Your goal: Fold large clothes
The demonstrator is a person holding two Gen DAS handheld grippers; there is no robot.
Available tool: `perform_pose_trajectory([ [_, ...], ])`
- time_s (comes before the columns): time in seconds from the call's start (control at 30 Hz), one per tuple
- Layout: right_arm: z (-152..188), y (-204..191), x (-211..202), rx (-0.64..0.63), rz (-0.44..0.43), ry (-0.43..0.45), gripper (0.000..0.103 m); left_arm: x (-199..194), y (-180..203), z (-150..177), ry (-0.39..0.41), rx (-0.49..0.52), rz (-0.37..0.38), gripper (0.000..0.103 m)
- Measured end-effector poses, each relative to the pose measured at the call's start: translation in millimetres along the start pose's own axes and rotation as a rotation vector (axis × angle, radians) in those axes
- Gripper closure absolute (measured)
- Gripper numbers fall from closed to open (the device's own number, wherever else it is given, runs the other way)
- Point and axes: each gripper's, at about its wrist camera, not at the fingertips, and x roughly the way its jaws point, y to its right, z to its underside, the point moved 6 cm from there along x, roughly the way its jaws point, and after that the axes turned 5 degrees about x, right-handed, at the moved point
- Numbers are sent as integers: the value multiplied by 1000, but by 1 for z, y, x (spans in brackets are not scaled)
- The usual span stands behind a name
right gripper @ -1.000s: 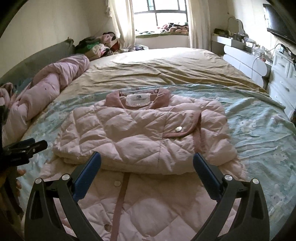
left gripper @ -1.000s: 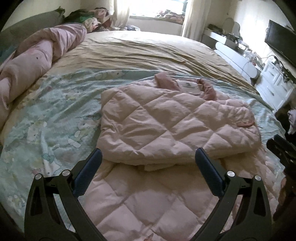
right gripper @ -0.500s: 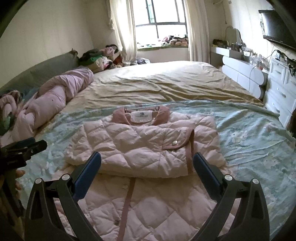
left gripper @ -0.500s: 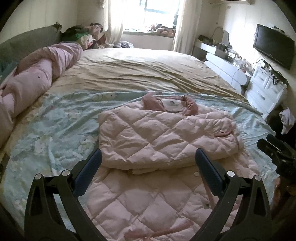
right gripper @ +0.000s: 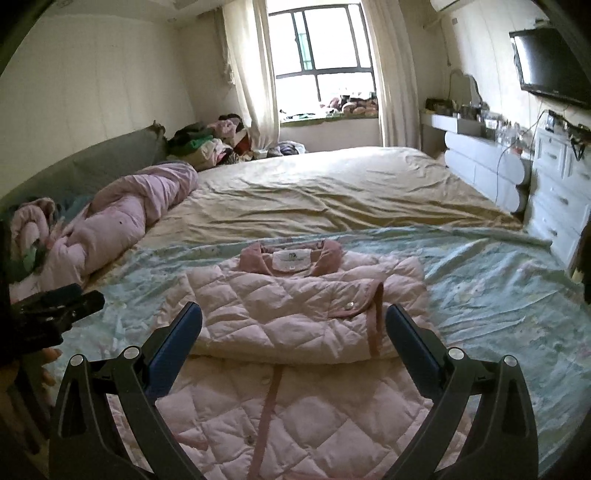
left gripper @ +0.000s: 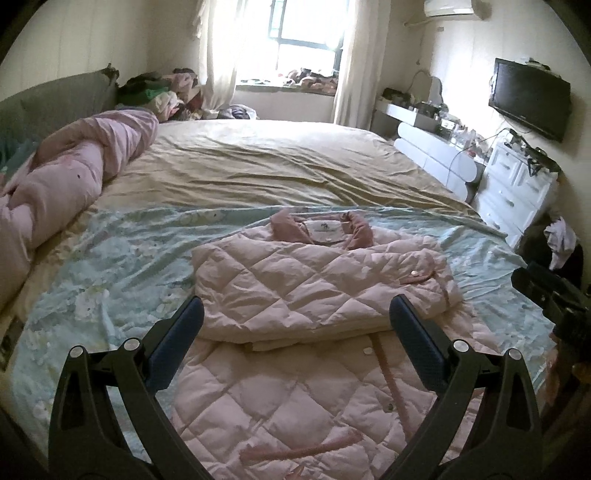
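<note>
We hold both the left gripper and right gripper released above the sleeve-folded jacket, ready for its hem.

Your left wrist camera looks forward between its spread fingers from above the near edge of the bed, facing the window. Your right wrist camera sits just beside it on the right, facing likewise. Both views share the pink quilted jacket, near and below, and each catches the other gripper at its edge.
</note>
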Motion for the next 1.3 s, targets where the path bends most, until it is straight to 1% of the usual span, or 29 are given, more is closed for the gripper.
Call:
perform_pose_trajectory([
  [0.3, -6, -2, -31, -1, -19, 49, 4, -27, 20, 0, 49, 33, 10, 9],
  [0.6, -1, 0, -55, -1, -27, 82, 4, -44, 29, 10, 56, 51, 5, 9],
  [0.97, 15, 9, -78, -3, -35, 87, 4, -62, 39, 32, 63, 71, -4, 9],
  [1.3, 35, 18, -84, -13, -32, 61, 4, -62, 51, 57, 43, 81, -7, 9],
])
